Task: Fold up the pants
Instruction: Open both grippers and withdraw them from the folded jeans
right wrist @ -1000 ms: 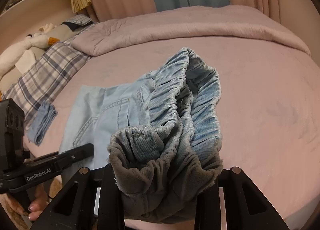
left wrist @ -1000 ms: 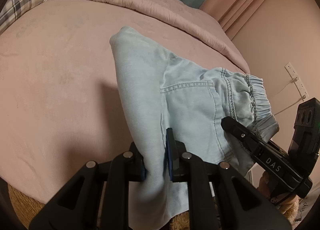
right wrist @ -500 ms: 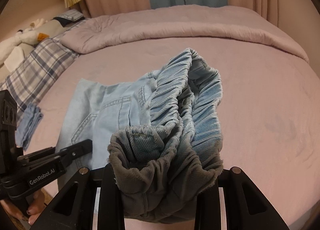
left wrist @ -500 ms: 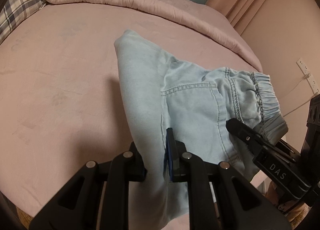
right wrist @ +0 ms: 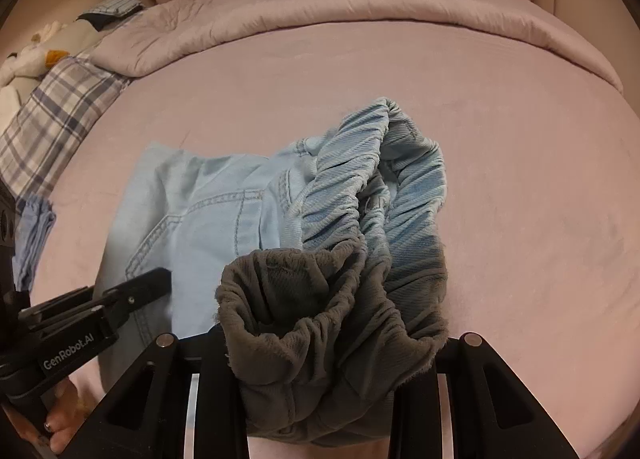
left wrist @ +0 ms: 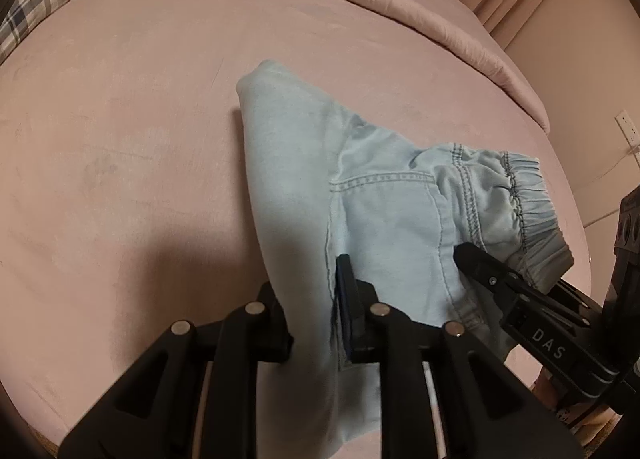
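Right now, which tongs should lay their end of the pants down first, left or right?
Left, probably. The left tongs pinch a flat, single edge of the pants low over the bed. The right tongs clamp the bunched waistband, which needs spreading first.

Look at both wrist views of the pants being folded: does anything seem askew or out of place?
Yes. The elastic waistband is bunched into a crumpled wad in the right tool, not flat. The pants lie skewed across the pink bedsheet, one edge pinched in the left tool.
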A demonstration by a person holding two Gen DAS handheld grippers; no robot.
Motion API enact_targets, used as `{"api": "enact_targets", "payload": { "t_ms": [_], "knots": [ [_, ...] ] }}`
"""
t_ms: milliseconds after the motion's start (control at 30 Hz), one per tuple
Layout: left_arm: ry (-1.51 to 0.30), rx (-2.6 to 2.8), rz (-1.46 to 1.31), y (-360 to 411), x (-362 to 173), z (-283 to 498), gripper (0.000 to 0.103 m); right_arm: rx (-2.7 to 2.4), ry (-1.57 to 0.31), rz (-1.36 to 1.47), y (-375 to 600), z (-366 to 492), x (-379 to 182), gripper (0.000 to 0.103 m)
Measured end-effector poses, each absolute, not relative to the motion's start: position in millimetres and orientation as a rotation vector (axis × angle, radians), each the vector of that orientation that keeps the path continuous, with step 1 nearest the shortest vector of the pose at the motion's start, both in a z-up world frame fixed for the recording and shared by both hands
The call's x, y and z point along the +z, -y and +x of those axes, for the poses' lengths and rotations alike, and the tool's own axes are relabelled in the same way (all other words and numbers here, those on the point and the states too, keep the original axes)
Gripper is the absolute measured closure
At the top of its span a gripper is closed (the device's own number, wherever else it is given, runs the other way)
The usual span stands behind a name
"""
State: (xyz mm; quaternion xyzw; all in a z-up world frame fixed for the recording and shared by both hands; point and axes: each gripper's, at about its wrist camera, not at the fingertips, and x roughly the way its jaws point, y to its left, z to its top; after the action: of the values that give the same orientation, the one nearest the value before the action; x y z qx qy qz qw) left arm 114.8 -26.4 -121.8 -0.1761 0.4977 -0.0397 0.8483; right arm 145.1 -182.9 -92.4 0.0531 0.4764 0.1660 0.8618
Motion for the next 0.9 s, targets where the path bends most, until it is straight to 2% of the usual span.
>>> {"api": "enact_targets", "payload": {
  "t_ms": [167, 267, 333, 433, 500, 567, 700, 767, 800, 900],
  "knots": [
    [-1.06, -0.064, -0.367, 21.9, -120.7, 110.7, 0.075, 0.336, -1.015, 0.111, 184.9, 144.1, -93.4, 0.066],
    [-1.058, -0.041, -0.333, 21.3, -114.4, 104.6, 0.06, 0.321, -1.032, 0.117, 187.6, 147.3, -91.4, 0.056],
    [-1.042, -0.021, -0.319, 17.9, -108.3, 98.7, 0.042, 0.304, -1.033, 0.107, 189.8, 144.8, -88.7, 0.049],
    [-1.001, 0.003, -0.304, 11.9, -93.0, 84.8, 0.025, 0.271, -0.979, 0.075, 195.9, 133.6, -74.1, 0.042],
    [-0.98, 0.014, -0.295, 8.0, -84.2, 76.5, 0.019, 0.261, -0.935, 0.066, 200.9, 124.9, -63.8, 0.031],
    [-0.964, 0.024, -0.282, 5.7, -74.8, 68.1, 0.018, 0.256, -0.871, 0.06, 206.7, 113.2, -49.1, 0.024],
    [-0.937, 0.033, -0.27, 8.1, -57.0, 58.7, 0.015, 0.244, -0.779, 0.049, 218.4, 91.7, -22.1, 0.02],
    [-0.92, 0.029, -0.274, 9.3, -48.8, 51.0, 0.001, 0.25, -0.742, 0.057, 224.1, 83.0, -11.6, 0.02],
    [-0.907, 0.027, -0.277, 11.9, -45.2, 52.0, 0.001, 0.252, -0.73, 0.063, 225.6, 80.1, -8.3, 0.02],
    [-0.882, 0.03, -0.284, 13.8, -37.3, 41.8, 0.001, 0.255, -0.696, 0.083, 230.9, 70.0, -1.6, 0.01]
  ]
}}
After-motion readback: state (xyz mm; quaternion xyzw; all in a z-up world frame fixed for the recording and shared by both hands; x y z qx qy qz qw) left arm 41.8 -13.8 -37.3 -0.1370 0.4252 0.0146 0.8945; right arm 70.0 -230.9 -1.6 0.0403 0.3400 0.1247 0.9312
